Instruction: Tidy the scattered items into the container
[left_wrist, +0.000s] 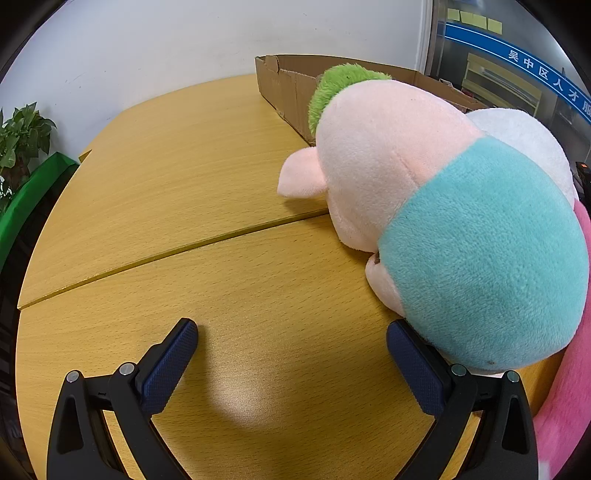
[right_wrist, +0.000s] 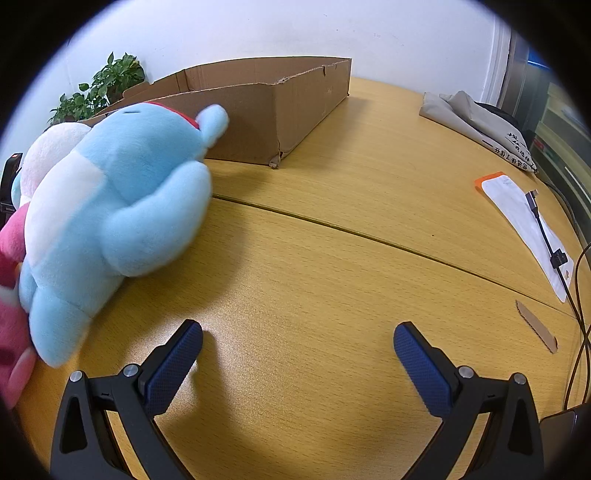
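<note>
Your left gripper (left_wrist: 291, 332) hangs low over the yellow wood-grain table (left_wrist: 166, 177) with its jaws spread wide and nothing between them. The pale pink plush toy with a teal band around its body (left_wrist: 424, 206) lies to the right of those jaws, its rounded teal end pressing against the outside of the right-hand blue pad (left_wrist: 413, 354). Its long axis runs away from you and slightly leftward, toward the shallow brown cardboard box (left_wrist: 284, 88) at the far side of the table.

Your right gripper (right_wrist: 297, 334) is likewise released and empty, over bare tabletop. The light blue plush toy with a white belly (right_wrist: 118, 206) lies to its left, near but not touching the left pad, its length pointing toward the same box (right_wrist: 280, 107).

The box appears to hold none of these toys yet. The left tongs are nearer their toy; I judge you need a short sideways shift right so the pink body falls between the pads rather than beside them.
</note>
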